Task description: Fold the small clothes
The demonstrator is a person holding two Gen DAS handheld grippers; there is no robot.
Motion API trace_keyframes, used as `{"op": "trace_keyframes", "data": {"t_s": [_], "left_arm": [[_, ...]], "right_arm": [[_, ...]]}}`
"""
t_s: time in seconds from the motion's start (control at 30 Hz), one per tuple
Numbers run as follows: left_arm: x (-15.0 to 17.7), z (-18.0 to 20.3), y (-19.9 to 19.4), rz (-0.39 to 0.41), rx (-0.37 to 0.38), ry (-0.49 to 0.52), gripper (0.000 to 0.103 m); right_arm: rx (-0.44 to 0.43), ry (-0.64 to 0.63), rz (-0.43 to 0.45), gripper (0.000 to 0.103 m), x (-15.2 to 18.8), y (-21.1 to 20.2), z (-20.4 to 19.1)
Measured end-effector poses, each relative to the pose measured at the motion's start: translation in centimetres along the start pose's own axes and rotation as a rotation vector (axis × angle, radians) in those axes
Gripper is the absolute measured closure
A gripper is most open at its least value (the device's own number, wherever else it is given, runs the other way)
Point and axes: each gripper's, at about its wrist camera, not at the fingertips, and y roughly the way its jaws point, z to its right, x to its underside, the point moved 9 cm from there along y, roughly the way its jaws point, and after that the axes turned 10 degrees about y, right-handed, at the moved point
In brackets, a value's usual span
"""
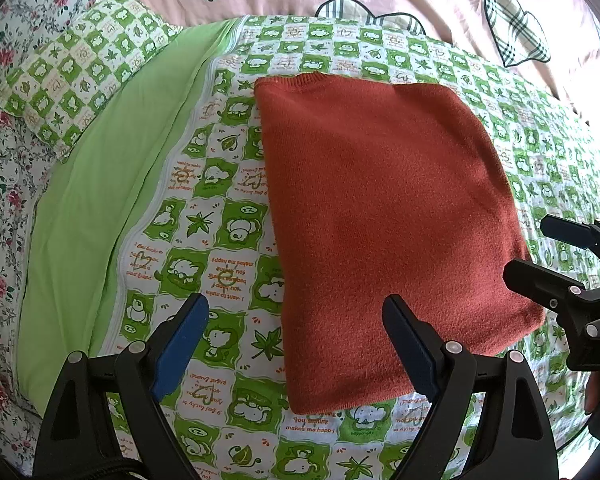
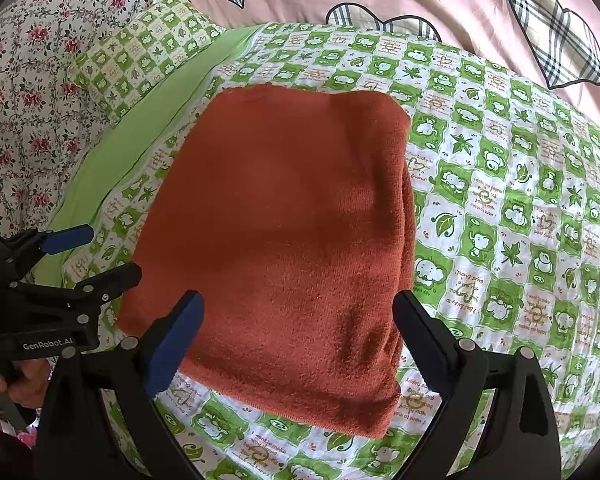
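Hand-held gripper point(image 2: 296, 312) spread above folded rust-red sweater point(image 2: 276, 240).

A folded rust-red knit sweater point(image 2: 276, 248) lies flat on the green-checked quilt point(image 2: 500, 200), with the right gripper point(image 2: 296, 320) spread wide just above its near edge.

Both tools look alike: glossy black plastic arms that taper toward the tips, each tip faced inside with a flat blue pad. The left tongs point(image 1: 296, 316) carry round silver rivets at the arm joints, and triangular cut-outs lighten each arm lower down. A dark ridged cable or strap shows at 7 o'clock in the left wrist view. The right tongs point(image 2: 298, 312) match, rivets included. Seen from the right wrist camera at 9 o'clock, the other tool's body bears white lettering, "GenRobot.AI".
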Motion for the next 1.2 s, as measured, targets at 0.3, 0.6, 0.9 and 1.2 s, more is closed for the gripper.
{"op": "trace_keyframes", "data": {"t_s": [0.3,0.6,0.9,1.2], "left_arm": [[-0.01,0.02,0.01,0.000,-0.001,-0.001,0.014],[-0.04,0.14,0.06,-0.001,0.001,0.003,0.014],[-0.03,0.12,-0.04,0.002,0.001,-0.001,0.014],[0.04,0.14,-0.10,0.001,0.002,0.001,0.014]], "right_arm": [[0.000,0.003,-0.001,0.008,-0.06,-0.05,-0.03],[-0.001,0.003,0.001,0.008,-0.13,-0.07,0.11],[-0.001,0.008,0.004,0.008,-0.23,-0.17,0.09],[-0.001,0.016,0.008,0.008,-0.19,-0.25,0.01]]}}
